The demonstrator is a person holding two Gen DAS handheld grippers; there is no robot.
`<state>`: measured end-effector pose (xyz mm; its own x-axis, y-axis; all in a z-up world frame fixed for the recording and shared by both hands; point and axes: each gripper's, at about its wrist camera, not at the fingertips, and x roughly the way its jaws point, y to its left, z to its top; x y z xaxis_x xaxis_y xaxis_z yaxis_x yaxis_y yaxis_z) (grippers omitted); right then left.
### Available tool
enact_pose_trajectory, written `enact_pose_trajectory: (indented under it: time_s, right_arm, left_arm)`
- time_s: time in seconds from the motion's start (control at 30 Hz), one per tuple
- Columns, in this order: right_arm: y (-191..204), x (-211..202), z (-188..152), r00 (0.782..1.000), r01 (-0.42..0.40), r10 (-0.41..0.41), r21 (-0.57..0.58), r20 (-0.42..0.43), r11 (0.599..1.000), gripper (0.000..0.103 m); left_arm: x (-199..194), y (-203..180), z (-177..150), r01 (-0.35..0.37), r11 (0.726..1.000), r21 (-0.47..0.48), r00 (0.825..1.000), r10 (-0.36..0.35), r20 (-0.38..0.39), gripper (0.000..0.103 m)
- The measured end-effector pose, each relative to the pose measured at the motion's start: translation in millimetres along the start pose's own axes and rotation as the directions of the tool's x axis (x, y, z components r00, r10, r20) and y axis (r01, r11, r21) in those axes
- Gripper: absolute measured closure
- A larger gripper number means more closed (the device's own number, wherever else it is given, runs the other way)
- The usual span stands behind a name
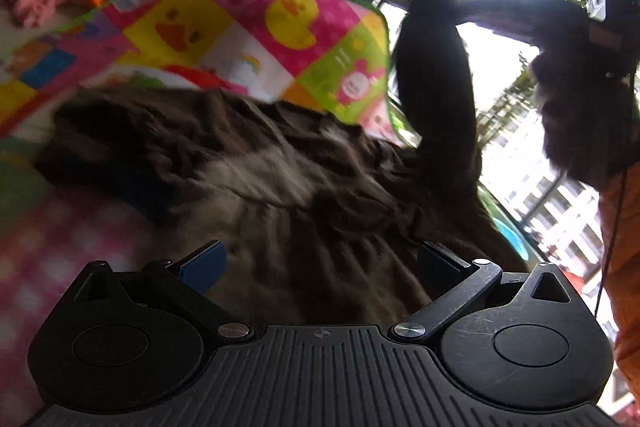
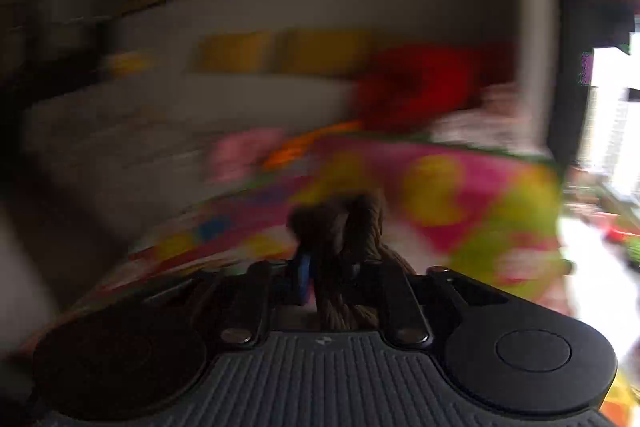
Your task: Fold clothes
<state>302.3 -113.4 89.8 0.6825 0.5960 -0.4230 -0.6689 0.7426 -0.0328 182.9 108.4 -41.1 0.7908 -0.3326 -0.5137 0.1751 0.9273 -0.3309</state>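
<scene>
The left gripper [image 1: 320, 259] is pointing forward with jaws spread wide. The right gripper [image 2: 332, 267] is being held raised, jaws clamping brown cloth [image 2: 340, 227].

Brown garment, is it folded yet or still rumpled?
Still rumpled. The brown garment lies wrinkled on the colourful mat, one end lifted by the right gripper, shut on it. The left gripper is open.

Right gripper [image 2: 328, 267] pinched tight on a bunched brown garment [image 2: 344, 227], bright patchwork play mat [image 2: 460, 187] blurred beyond, red cushion [image 2: 416, 83] farther back, bright window [image 2: 612, 107] at right
</scene>
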Motion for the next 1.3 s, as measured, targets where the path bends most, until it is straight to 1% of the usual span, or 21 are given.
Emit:
enact_pose_trajectory:
  time_s: [0.03,0.07,0.1,0.17,0.23,0.43,0.5,0.53,0.6,0.63,0.7,0.73,0.77,0.8,0.83,0.93,0.97,1.03,1.1,1.17,1.3]
  right_arm:
    - [11.0,6.9,3.6,0.999,-0.042,0.042,-0.024,0.007,0.999,0.042]
    - [14.0,5.7,0.6,0.998,-0.053,0.053,-0.033,0.018,0.998,0.034]
    - [16.9,4.5,-2.5,0.998,-0.063,0.064,-0.042,0.028,0.997,0.031]
    - [14.7,-1.2,-8.0,0.997,-0.063,0.063,-0.019,0.036,0.998,0.027]
    - [5.4,-8.9,-16.4,0.999,-0.036,0.036,0.026,0.026,0.999,0.023]
    - [-22.9,-33.9,-64.2,0.997,0.067,-0.061,0.119,-0.055,0.991,0.022]
    - [-27.8,-37.1,-79.9,0.993,0.094,-0.085,0.121,-0.082,0.988,0.021]
    - [-27.8,-40.0,-87.4,0.992,0.1,-0.09,0.109,-0.093,0.989,0.021]
    - [-25.6,-45.0,-100.9,0.99,0.098,-0.088,0.084,-0.112,0.992,0.021]
    - [-22.0,-44.7,-105.8,0.989,0.092,-0.084,0.067,-0.121,0.993,0.021]
    - [-13.4,-39.8,-113.4,0.986,0.084,-0.079,0.024,-0.144,0.996,0.021]
    - [-9.5,-31.9,-115.4,0.984,0.081,-0.078,0.011,-0.159,0.997,0.021]
    - [-5.5,-24.1,-117.4,0.982,0.078,-0.078,-0.003,-0.174,0.997,0.026]
    - [-1.6,-16.2,-119.4,0.979,0.075,-0.077,-0.016,-0.189,0.997,0.032]
    - [-0.4,-6.5,-121.9,0.974,0.068,-0.067,-0.003,-0.214,0.998,0.041]
    - [-7.7,29.3,-131.4,0.947,0.046,0.004,0.148,-0.321,0.988,0.043]
    - [-3.5,35.6,-133.0,0.945,0.057,-0.005,0.149,-0.327,0.987,0.043]
    - [21.6,30.8,-125.0,0.968,0.033,-0.015,0.069,-0.25,0.997,0.043]
    - [52.6,20.0,-111.6,0.989,-0.031,0.028,-0.02,-0.145,0.999,0.04]
    - [81.6,15.6,-99.8,0.993,-0.093,0.087,-0.072,-0.076,0.993,0.023]
    - [119.3,33.9,-90.4,0.991,-0.131,0.132,-0.075,-0.002,0.988,0.023]
  left_arm:
    - [-1.0,1.3,2.7,-0.028,0.999,0.02,1.0,0.028,0.012,0.0]
    - [-2.0,2.5,5.5,-0.056,0.998,0.04,0.998,0.056,0.024,0.0]
    - [-2.9,3.8,8.2,-0.085,0.995,0.059,0.996,0.083,0.037,0.0]
    - [-4.9,6.3,13.7,-0.142,0.985,0.097,0.989,0.136,0.064,0.0]
    - [-6.8,8.8,19.1,-0.2,0.971,0.133,0.978,0.188,0.094,0.0]
    - [35.4,24.4,25.8,-0.277,0.94,0.198,0.96,0.277,0.025,0.0]
    - [49.8,29.6,27.9,-0.3,0.928,0.221,0.952,0.307,0.002,0.001]
    - [51.9,36.5,28.0,-0.285,0.938,0.198,0.956,0.294,-0.014,0.003]
    - [50.7,48.2,31.9,-0.264,0.953,0.148,0.962,0.27,-0.027,0.024]
    - [48.7,52.2,34.5,-0.253,0.958,0.132,0.966,0.259,-0.026,0.025]
    - [44.8,60.3,39.8,-0.232,0.967,0.1,0.972,0.236,-0.022,0.05]
    - [42.8,64.4,42.5,-0.222,0.972,0.084,0.974,0.224,-0.02,0.058]
    - [38.6,65.6,46.3,-0.22,0.973,0.075,0.975,0.221,-0.009,0.07]
    - [34.1,66.4,50.2,-0.22,0.973,0.068,0.975,0.22,0.003,0.075]
    - [29.6,67.2,54.2,-0.22,0.974,0.06,0.976,0.219,0.015,0.077]
    - [13.3,67.8,67.1,-0.152,0.988,-0.008,0.987,0.152,0.051,0.08]
    - [10.5,65.2,70.2,-0.124,0.992,-0.02,0.99,0.125,0.06,0.08]
    - [4.9,60.0,76.5,-0.068,0.997,-0.043,0.994,0.071,0.081,0.08]
    - [-0.6,54.7,82.7,-0.011,0.998,-0.064,0.995,0.017,0.102,0.08]
    - [-6.2,49.5,89.0,0.047,0.995,-0.085,0.992,-0.036,0.125,0.08]
    - [-14.4,37.7,100.0,0.169,0.978,-0.123,0.976,-0.149,0.158,0.08]
